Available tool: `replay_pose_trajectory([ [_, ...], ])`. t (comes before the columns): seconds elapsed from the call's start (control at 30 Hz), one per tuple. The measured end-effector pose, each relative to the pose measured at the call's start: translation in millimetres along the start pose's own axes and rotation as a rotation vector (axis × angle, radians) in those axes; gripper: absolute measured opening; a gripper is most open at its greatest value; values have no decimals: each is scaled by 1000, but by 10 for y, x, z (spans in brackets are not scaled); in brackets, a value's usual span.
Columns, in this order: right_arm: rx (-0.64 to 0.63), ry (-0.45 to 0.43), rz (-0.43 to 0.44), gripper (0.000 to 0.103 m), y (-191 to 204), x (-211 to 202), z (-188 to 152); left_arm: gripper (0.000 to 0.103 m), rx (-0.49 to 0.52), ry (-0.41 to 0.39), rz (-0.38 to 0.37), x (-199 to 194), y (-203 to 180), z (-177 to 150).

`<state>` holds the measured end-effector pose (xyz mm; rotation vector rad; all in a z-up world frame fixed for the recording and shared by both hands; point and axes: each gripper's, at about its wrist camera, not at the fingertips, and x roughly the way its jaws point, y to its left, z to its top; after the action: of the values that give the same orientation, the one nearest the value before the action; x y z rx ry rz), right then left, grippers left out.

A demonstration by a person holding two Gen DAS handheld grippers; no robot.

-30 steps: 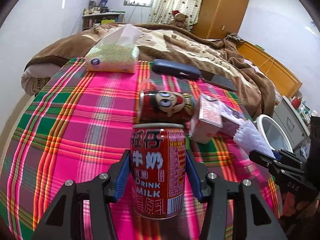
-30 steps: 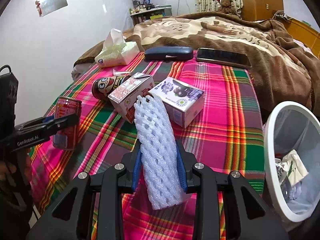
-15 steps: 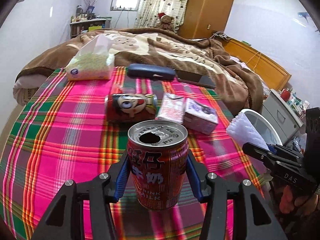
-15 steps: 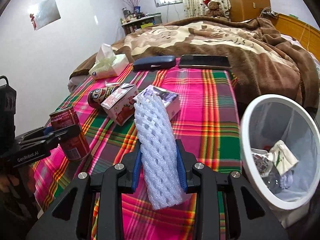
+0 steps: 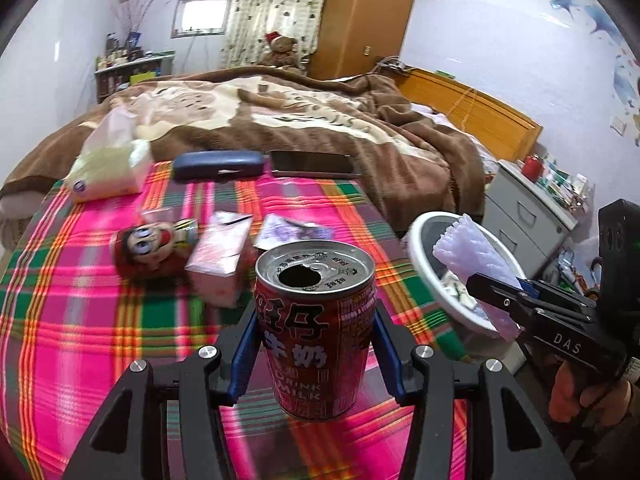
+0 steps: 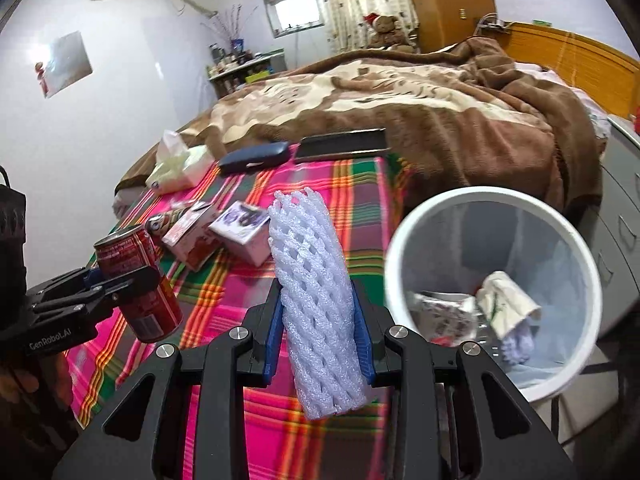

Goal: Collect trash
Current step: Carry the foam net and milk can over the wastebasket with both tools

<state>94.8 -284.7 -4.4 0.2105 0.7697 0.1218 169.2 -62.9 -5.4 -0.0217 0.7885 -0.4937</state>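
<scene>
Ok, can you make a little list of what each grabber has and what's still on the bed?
left gripper: shut on red can, lifted
right gripper: shut on foam net, lifted
bin: beside the bed, some trash inside
still on blanket: lying can, two cartons, tissues, case, phone

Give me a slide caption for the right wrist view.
Right gripper holds a white foam net sleeve beside the white bin, above the plaid cloth.
</scene>
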Motion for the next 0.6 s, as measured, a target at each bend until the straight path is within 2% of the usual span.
replay_pose_trajectory([
  [0.6, 118, -54, -140, 32, -758, -321, 25, 52, 153, 10, -139, 355, -1051, 307],
])
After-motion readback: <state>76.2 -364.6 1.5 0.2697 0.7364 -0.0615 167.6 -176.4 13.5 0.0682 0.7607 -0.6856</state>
